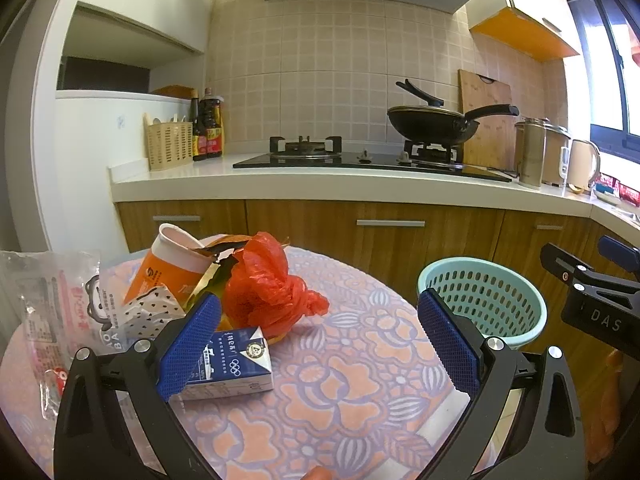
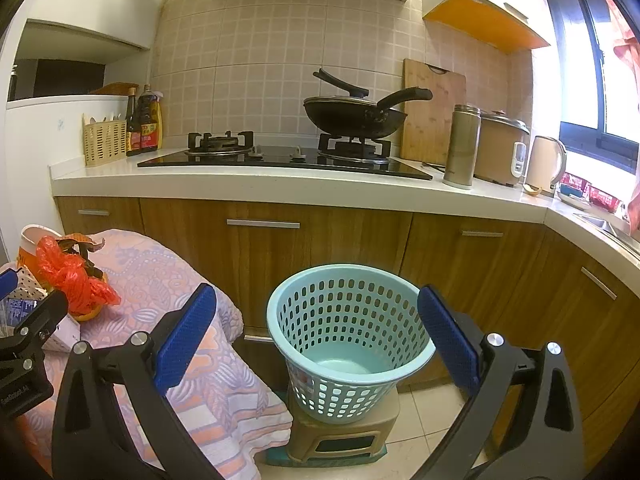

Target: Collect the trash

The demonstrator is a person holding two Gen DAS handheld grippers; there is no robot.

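Note:
A pile of trash lies on the floral tablecloth [image 1: 340,380]: a blue-and-white milk carton [image 1: 236,364], a crumpled red plastic bag [image 1: 268,288], an orange paper cup [image 1: 172,264] on its side, and a clear printed wrapper [image 1: 52,308]. My left gripper [image 1: 320,340] is open and empty, its left finger just in front of the carton. A light-blue perforated basket [image 2: 348,336] stands empty on a small stool [image 2: 344,436] beside the table. My right gripper [image 2: 316,340] is open and empty, hovering in front of the basket. The red bag also shows in the right wrist view [image 2: 72,276].
Behind runs a kitchen counter [image 2: 280,188] with a gas hob, a black wok [image 2: 356,116], a cutting board, a thermos [image 2: 462,148], a rice cooker and a kettle. Wooden cabinets [image 2: 320,240] stand below. The floor is tiled.

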